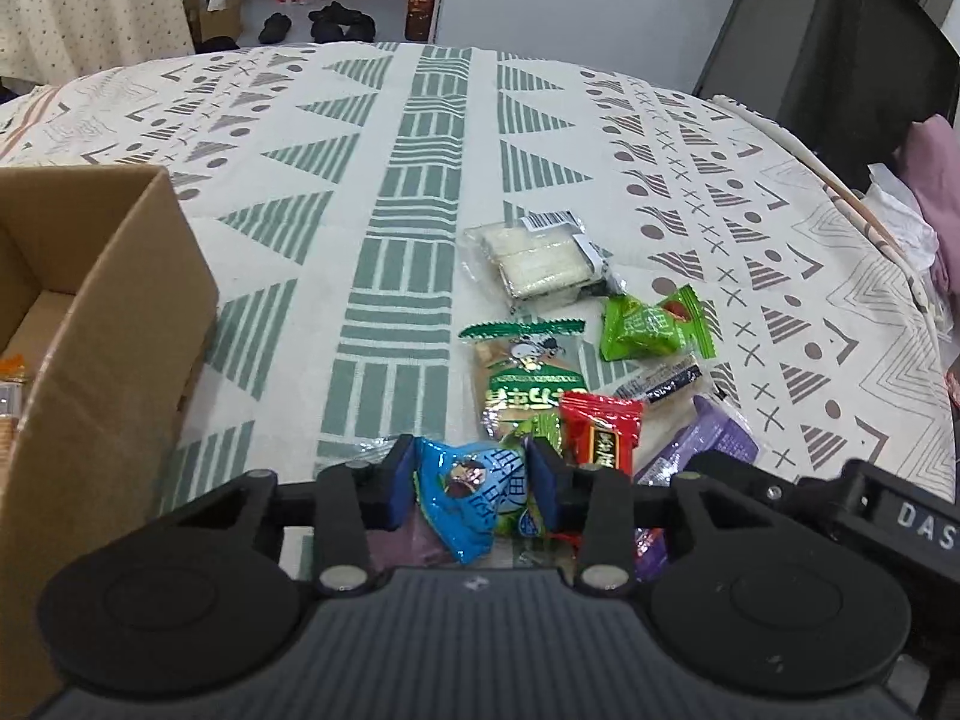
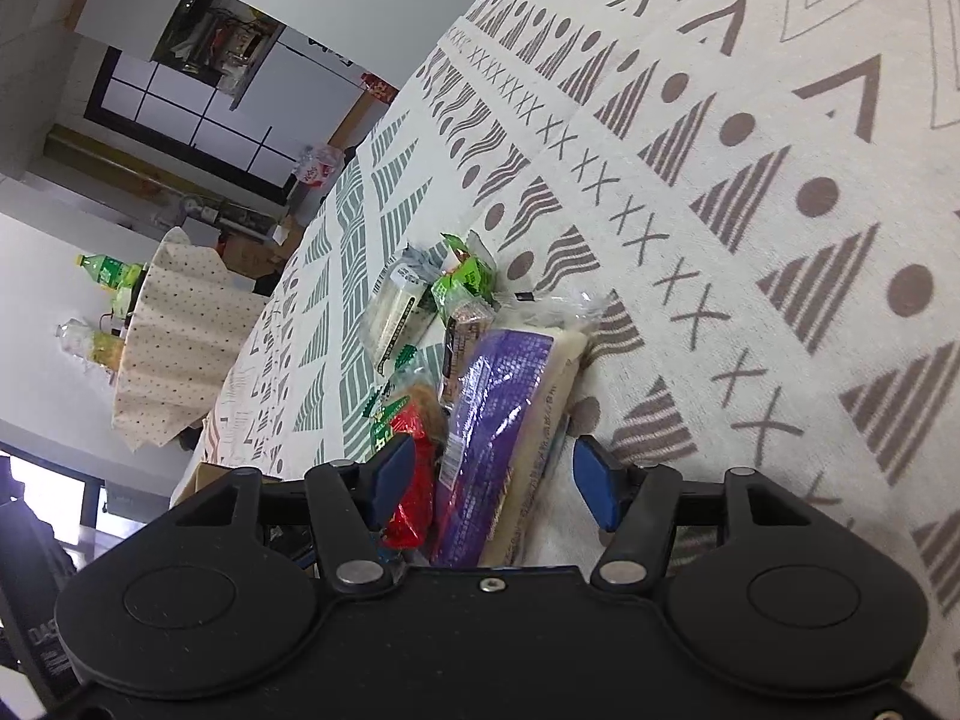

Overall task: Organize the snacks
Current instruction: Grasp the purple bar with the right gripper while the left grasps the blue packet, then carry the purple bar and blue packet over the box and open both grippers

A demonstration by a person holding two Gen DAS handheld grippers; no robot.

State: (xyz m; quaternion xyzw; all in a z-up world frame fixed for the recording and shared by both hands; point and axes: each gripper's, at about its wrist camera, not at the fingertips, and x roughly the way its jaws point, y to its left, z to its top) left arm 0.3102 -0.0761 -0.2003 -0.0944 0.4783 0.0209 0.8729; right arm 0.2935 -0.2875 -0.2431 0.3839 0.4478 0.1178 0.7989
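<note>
My left gripper (image 1: pixel 474 483) is shut on a blue snack packet (image 1: pixel 468 495), held between its blue pads just above the snack pile. Beyond it lie a green biscuit pack (image 1: pixel 525 381), a red packet (image 1: pixel 600 429), a green candy packet (image 1: pixel 651 327), a clear pack of white wafers (image 1: pixel 540 258) and a purple pack (image 1: pixel 708 447). An open cardboard box (image 1: pixel 102 324) stands at the left. My right gripper (image 2: pixel 495 480) is open, tilted sideways, its fingers either side of the purple pack (image 2: pixel 501 420) without pressing it; the red packet (image 2: pixel 414 480) lies by the left finger.
A patterned cloth (image 1: pixel 390 192) covers the table. The cardboard box holds some biscuit packs at its left edge. A dark chair (image 1: pixel 864 60) and pink cloth stand at the table's right. A second cloth-covered table with bottles (image 2: pixel 174 336) stands further off.
</note>
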